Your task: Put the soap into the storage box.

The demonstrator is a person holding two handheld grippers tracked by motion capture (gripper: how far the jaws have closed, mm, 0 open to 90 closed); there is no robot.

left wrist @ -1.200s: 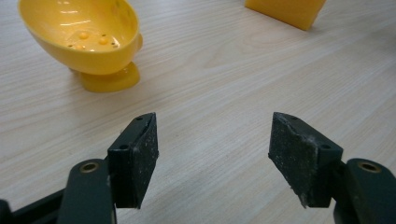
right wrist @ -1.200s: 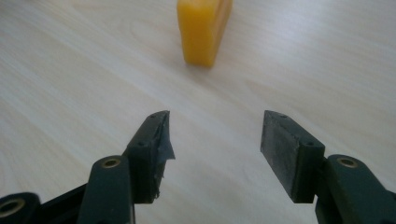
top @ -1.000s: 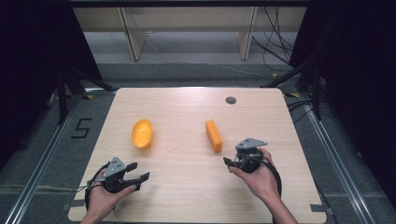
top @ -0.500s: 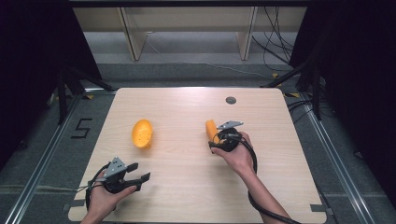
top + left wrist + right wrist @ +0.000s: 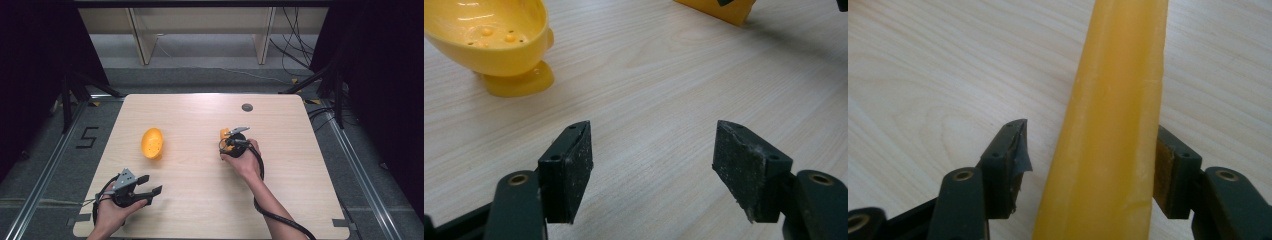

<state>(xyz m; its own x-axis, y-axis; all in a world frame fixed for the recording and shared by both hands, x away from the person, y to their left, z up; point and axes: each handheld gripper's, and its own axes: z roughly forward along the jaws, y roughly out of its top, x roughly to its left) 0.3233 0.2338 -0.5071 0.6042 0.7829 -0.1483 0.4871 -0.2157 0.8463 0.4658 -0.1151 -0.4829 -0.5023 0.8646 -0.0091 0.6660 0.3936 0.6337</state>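
The bench (image 5: 200, 210) is a pale wood top with a small dark hole (image 5: 247, 107) near its far edge. Left of its centre lies the yellow bowl (image 5: 152, 143), on its side with its foot showing in the left gripper view.

The right gripper (image 5: 231, 142) has crossed from the near right part of the bench to the middle, right of centre, and now sits over the orange block (image 5: 224, 134). Its jaws have just been closing, with the block between them. In the right gripper view the block (image 5: 1113, 125) touches the right pad, while a thin gap shows at the left pad, so the grip is not yet made. The block lies flat on the bench.

The left gripper (image 5: 147, 185) has stayed near the near left corner, jaws apart with only bare bench between them.

By my reading the approach is done and the pick is starting: a little more closing should clamp the block. Since it sits off-centre in the jaws, it may slide or twist as the left pad lands.
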